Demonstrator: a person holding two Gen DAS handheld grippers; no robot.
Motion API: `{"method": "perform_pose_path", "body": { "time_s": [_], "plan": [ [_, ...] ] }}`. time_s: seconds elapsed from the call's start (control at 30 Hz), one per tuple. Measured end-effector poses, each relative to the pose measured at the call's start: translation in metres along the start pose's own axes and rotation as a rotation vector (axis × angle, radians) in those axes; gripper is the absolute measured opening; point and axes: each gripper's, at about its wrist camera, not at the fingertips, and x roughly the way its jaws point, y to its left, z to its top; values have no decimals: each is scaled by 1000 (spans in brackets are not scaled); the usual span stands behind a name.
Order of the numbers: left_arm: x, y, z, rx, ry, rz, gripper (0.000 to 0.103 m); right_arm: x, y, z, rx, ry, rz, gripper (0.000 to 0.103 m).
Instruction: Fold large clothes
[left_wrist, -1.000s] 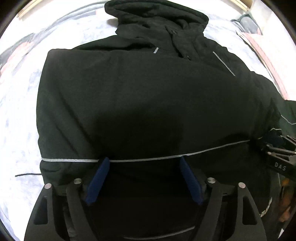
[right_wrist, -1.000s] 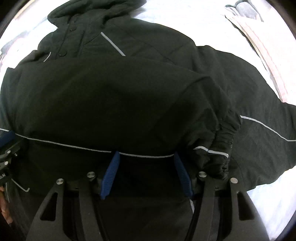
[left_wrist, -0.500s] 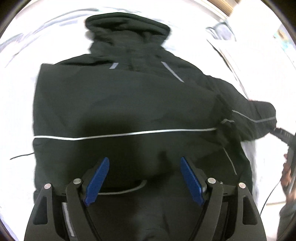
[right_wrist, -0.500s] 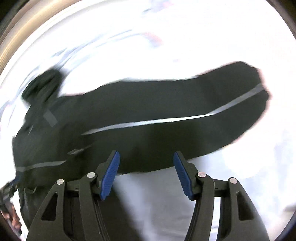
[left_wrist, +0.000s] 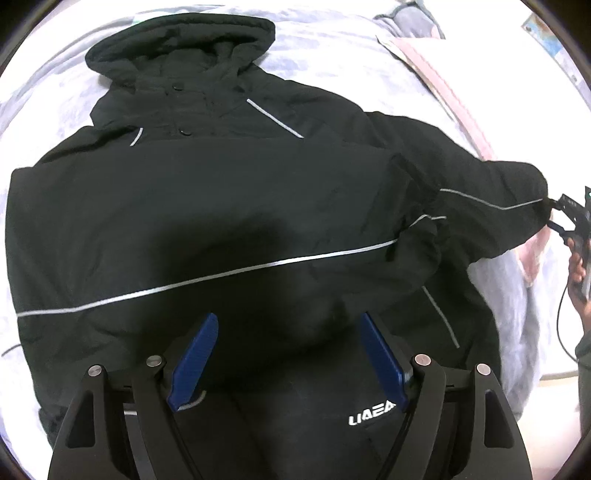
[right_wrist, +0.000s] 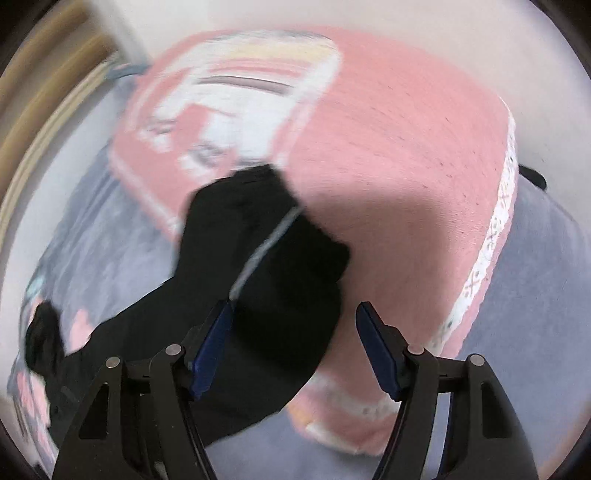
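Your jacket (left_wrist: 229, 206) lies spread on the bed (left_wrist: 332, 55). Your left gripper (left_wrist: 288, 362) hangs apart and empty. Your right gripper's (right_wrist: 293, 347) jaws are opening around the sleeve (right_wrist: 266, 266); take it near the cuff.

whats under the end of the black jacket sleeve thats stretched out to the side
In the right wrist view the sleeve end lies over a pink blanket, which rests on grey-blue bedding. Whatever the sleeve itself covers is hidden. The right gripper is opening, the cuff between its jaws.

White mirrored lettering, seemingly "LIAEA", stands on the black jacket (left_wrist: 258, 206).
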Motion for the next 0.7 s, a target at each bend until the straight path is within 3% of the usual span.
{"method": "perform_pose_path", "body": {
  "time_s": [0.07, 0.1, 0.13, 0.27, 0.33, 0.4, 0.5, 0.6, 0.7],
  "plan": [
    [0, 2, 1, 2, -1, 9, 80, 10, 0, 2, 21, 3, 10, 74],
    [0, 4, 1, 0, -1, 12, 80, 10, 6, 2, 11, -12, 23, 66],
    [1, 5, 1, -4, 1, 16, 80, 8, 10, 2, -5, -21, 32, 45],
    [8, 14, 0, -30, 16, 15, 80, -18, 39, -7, -118, -54, 135, 24],
    [11, 18, 0, -36, 10, 29, 80, -32, 44, -9, -132, -84, 167, 22],
    [14, 24, 0, -55, 4, 48, 80, -34, 40, -5, -127, -114, 87, 20],
    [22, 40, 0, -115, 19, 55, 80, -1, 16, 3, -41, -55, -59, 17],
    [19, 51, 0, -159, 9, 44, 80, 15, 11, 5, -23, -19, -64, 16],
    [10, 57, 1, -157, -15, 44, 80, -2, 33, 0, -65, -28, 9, 15]
  ]
}}
